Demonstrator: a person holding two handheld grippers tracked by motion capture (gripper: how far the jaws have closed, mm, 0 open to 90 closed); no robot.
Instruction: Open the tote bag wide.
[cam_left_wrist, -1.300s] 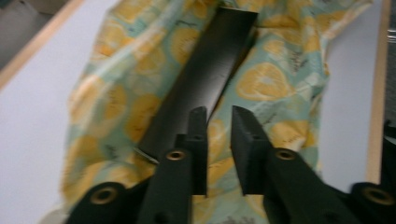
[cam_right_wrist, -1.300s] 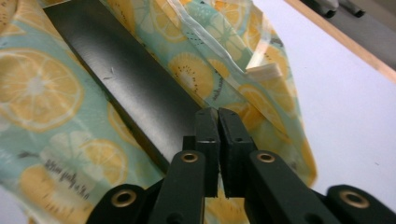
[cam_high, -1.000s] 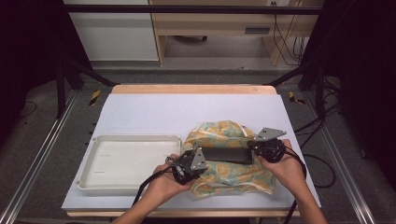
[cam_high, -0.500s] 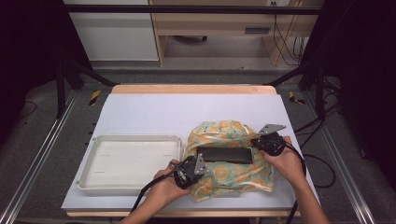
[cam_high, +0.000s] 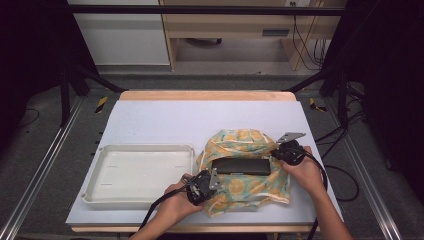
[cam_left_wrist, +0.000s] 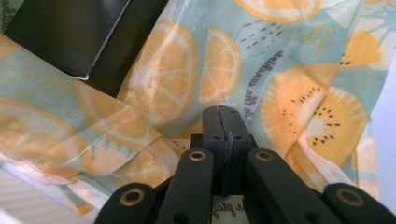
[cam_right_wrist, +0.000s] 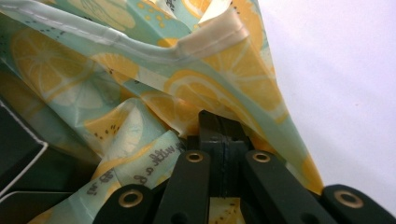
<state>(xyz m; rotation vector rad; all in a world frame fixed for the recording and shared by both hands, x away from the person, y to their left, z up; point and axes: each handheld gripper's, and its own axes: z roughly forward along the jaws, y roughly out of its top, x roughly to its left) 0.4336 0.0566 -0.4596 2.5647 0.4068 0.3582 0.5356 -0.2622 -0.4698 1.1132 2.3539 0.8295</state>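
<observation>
- two grippers sit at the near edge of the table, one at each side of a fruit-print cloth (cam_high: 246, 175); the left gripper (cam_high: 206, 184) is at the cloth's near left corner and the right gripper (cam_high: 283, 151) at its far right side, which looks like a way to fold or lift the fabric around what lies on it.
- both hands' jaws are pressed fully together. in the left gripper view the left gripper (cam_left_wrist: 223, 112) has its tips meeting on the cloth (cam_left_wrist: 299, 93), and fabric shows beneath the jaws, so i judge it to be pinching a fold. in the right gripper view the right gripper (cam_right_wrist: 219, 122) has its tips tucked under a raised hemmed edge of the cloth (cam_right_wrist: 154, 60), clamped on it in the same way.
- a flat black box (cam_high: 241, 166) lies in the middle of the cloth, long side across the table; holding opposite sides suits wrapping it.
- a white tray (cam_high: 145, 149) sits just left of the cloth, nothing in it, perhaps where the bundle goes.
- the high view gives the layout: cloth right of centre on the pale mat (cam_high: 165, 120), tray beside it.
- the gripper views add what it cannot: the box (cam_left_wrist: 88, 42) has a sharp corner and a thin light edge, and the cloth carries orange slices and small script.
</observation>
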